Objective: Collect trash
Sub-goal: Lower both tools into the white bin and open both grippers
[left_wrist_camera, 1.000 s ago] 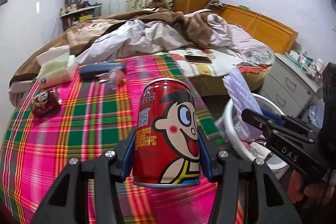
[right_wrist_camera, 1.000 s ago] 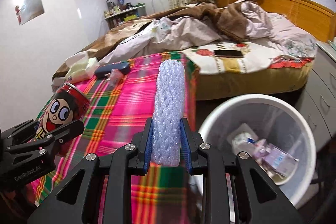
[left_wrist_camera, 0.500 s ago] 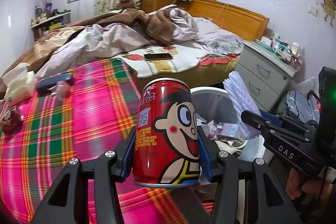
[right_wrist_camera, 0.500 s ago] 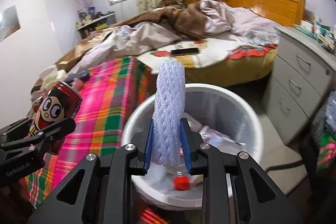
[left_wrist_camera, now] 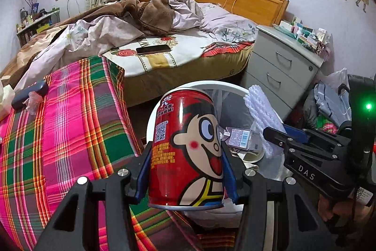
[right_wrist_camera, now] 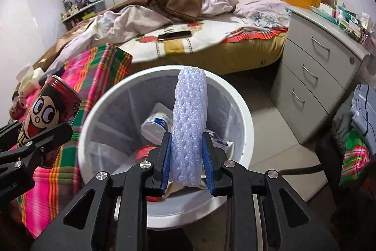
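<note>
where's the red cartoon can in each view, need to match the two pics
Left wrist view: the red cartoon can fills the lower centre, clamped upright between the left gripper fingers.
Right wrist view: the can is at the left edge, tilted, in the same gripper, beside the plaid cloth.
Shared landmark: the white trash bin, behind the can in the left view, centre in the right.

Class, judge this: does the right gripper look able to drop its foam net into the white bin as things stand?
Probably yes. The right gripper, shut on the foam net, hangs over the white bin's open mouth with nothing between; the left gripper with its red can stays aside.
</note>
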### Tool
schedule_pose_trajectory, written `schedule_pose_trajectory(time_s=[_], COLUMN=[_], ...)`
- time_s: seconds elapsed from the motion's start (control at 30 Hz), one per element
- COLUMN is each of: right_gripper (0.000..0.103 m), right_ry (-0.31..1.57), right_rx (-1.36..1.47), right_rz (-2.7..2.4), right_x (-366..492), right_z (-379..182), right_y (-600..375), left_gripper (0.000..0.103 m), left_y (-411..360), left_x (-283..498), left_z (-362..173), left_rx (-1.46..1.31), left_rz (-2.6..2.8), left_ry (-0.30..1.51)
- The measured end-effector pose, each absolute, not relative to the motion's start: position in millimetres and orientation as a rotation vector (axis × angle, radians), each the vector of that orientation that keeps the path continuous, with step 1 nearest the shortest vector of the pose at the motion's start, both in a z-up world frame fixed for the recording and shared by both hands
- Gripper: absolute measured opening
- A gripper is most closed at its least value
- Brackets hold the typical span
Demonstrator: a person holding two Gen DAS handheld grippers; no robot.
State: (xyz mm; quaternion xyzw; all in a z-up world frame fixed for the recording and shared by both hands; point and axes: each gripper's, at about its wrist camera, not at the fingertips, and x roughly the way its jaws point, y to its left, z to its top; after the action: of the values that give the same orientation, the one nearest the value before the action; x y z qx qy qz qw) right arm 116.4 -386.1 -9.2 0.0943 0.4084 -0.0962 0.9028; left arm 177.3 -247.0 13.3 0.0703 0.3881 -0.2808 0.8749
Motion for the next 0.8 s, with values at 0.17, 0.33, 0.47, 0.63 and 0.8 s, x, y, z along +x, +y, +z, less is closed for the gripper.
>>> schedule_pose_trajectory(time_s=[0.17, 0.33, 0.47, 0.63, 0.8], right_gripper=[0.028, 0.055, 0.056, 0.056, 0.056], right_ry=[0.861, 0.853, 0.843, 0.832, 0.816], right_rx=[0.184, 0.177, 0.183, 0.18, 0.177], right_rz=[-0.185, -0.189, -0.194, -0.195, -0.183], right_x=[118, 117, 117, 116, 115], right_z=[-13, -13, -11, -6, 1], right_y=[-387, -386, -386, -381, -373], left_gripper=[0.058, 0.071, 0.071, 0.071, 0.071], left_y=[-247, -242, -236, -226, -212], left_x=[180, 181, 181, 180, 177], left_z=[13, 15, 17, 19, 21], left_rx=[0.113, 0.1, 0.091, 0.084, 0.072], left_rz=[-0.611, -0.597, -0.585, -0.571, -0.553], left_ry=[0.818, 0.807, 0.804, 0.797, 0.793])
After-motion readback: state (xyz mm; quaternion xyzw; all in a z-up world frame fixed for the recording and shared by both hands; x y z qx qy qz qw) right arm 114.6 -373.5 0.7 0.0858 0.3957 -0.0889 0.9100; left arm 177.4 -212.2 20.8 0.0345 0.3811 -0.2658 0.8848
